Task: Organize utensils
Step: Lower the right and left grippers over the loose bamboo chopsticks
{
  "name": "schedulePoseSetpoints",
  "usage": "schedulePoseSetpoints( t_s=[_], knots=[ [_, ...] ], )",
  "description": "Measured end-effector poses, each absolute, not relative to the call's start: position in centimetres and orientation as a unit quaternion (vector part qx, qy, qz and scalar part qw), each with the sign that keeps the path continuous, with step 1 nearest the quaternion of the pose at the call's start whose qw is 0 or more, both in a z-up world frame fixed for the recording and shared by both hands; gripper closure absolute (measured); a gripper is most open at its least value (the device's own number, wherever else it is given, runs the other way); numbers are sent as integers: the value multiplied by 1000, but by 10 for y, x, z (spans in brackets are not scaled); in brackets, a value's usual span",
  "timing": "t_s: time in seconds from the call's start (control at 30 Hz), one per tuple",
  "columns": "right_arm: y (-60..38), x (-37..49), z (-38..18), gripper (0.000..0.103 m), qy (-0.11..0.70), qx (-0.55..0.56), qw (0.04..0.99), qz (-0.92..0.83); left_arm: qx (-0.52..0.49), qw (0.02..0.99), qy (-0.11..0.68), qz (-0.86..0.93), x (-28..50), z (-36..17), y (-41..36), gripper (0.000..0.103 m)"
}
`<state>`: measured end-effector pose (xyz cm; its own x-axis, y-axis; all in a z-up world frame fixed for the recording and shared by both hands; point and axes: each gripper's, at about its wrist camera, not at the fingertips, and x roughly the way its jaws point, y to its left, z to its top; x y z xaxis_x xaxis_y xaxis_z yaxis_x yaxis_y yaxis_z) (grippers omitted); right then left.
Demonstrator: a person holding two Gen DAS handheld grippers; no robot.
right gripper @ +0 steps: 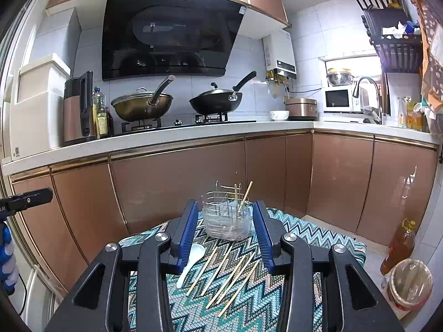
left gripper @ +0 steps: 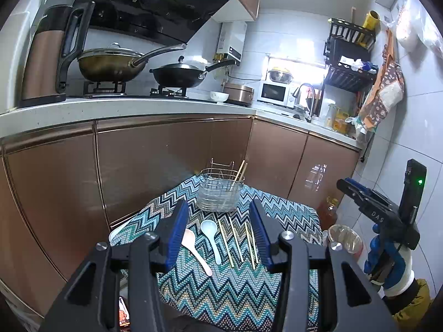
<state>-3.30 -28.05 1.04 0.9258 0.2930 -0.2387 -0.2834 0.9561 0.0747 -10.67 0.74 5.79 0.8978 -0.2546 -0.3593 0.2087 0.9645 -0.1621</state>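
Left hand-held gripper (left gripper: 218,232) and right hand-held gripper (right gripper: 225,233): jaws apart, nothing gripped. On the zigzag-cloth bench (left gripper: 221,298): wire holder (left gripper: 220,195) with 2 chopsticks (left gripper: 240,172) upright inside; before it lie white spoon (left gripper: 211,238), pink spoon (left gripper: 195,249), loose chopsticks (left gripper: 238,242).

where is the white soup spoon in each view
Left wrist view: the white soup spoon lies on the zigzag cloth between the two blue pads, with a beige rice paddle on its left and loose chopsticks on its right.
Right wrist view: the spoon lies low and left of centre, its bowl partly behind the left blue pad.
Shared landmark: the wire utensil basket stands behind it.
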Motion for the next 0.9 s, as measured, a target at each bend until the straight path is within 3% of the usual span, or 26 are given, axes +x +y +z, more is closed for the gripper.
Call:
schedulePoseSetpoints(
  t_s=[0.5,0.6,0.9],
  knots=[
    [-285,-23,-14,61,157,33,977,140,-44,971,204,-115,-84,39,-10,59],
    [-282,-19,-17,61,164,28,976,141,-44,972,203,-113,-76,38,-13,52],
    [-288,7,-35,61,205,35,969,134,-48,956,244,-154,-30,14,-34,52]
  ],
)
